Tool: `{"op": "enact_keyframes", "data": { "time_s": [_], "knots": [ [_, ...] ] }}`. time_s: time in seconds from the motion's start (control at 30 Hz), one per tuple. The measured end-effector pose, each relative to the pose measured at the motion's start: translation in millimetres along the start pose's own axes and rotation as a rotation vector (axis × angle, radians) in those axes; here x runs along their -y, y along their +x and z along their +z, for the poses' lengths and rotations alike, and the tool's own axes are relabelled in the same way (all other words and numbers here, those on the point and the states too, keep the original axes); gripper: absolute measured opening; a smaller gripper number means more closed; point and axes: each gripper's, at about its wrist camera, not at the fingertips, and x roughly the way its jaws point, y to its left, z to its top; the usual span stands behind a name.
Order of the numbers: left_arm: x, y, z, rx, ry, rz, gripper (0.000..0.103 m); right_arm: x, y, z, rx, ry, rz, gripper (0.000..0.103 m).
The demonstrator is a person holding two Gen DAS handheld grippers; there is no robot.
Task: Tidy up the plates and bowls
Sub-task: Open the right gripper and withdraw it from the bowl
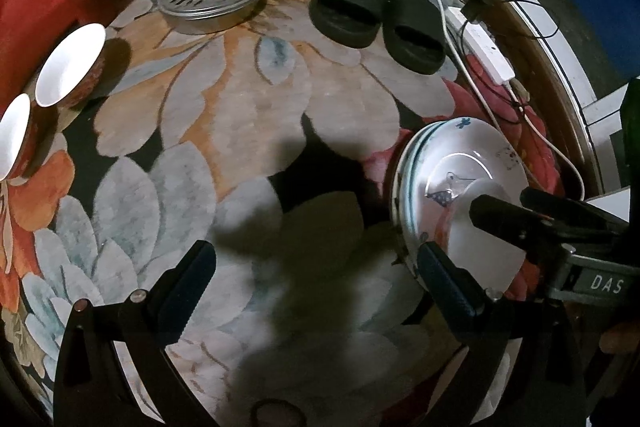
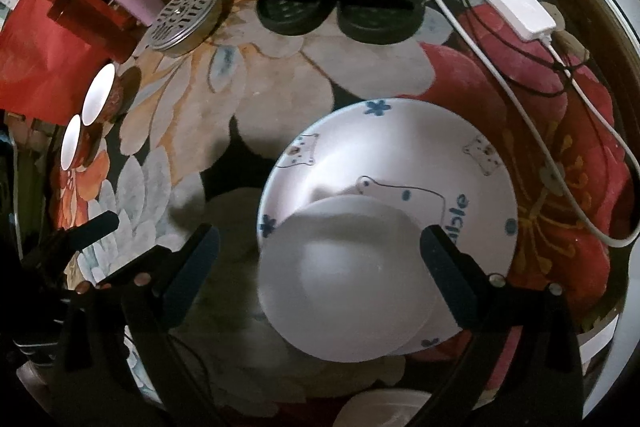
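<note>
in the left wrist view the left gripper (image 1: pixel 316 263) hangs over the floral carpet (image 1: pixel 248 115) with its jaws wide apart and nothing between them; its right finger sits just in front of the edge of the stack of plates (image 1: pixel 460 163), where several thin rims show one under another, and the right gripper (image 1: pixel 504 205) reaches in over the stack from the right. two bowls (image 1: pixel 70 65) with white insides stand well apart at the left edge, beside each other. in the right wrist view the right gripper (image 2: pixel 320 251) is also spread wide, holding nothing, straddling a small plain white dish (image 2: pixel 344 291) that lies on the printed top plate (image 2: pixel 400 147). these look like glazed ceramic: stiff, fairly heavy as a stack, slick and liable to chip, so each piece is probably best pinched at the rim, pads over and under the lip, and lifted level one at a time rather than dragged. the bowls would take a pinch across the wall at the rim.
</note>
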Motion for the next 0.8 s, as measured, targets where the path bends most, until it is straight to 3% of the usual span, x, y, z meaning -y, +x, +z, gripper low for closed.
{"op": "enact_keyframes", "data": {
  "time_s": [0.8],
  "knots": [
    [-81.6, -3.5, -17.6, -0.002, -0.133, 0.037, 0.101, -64.6, 23.5, 0.1, -0.023, -0.107, 0.008, 0.102]
  ]
}}
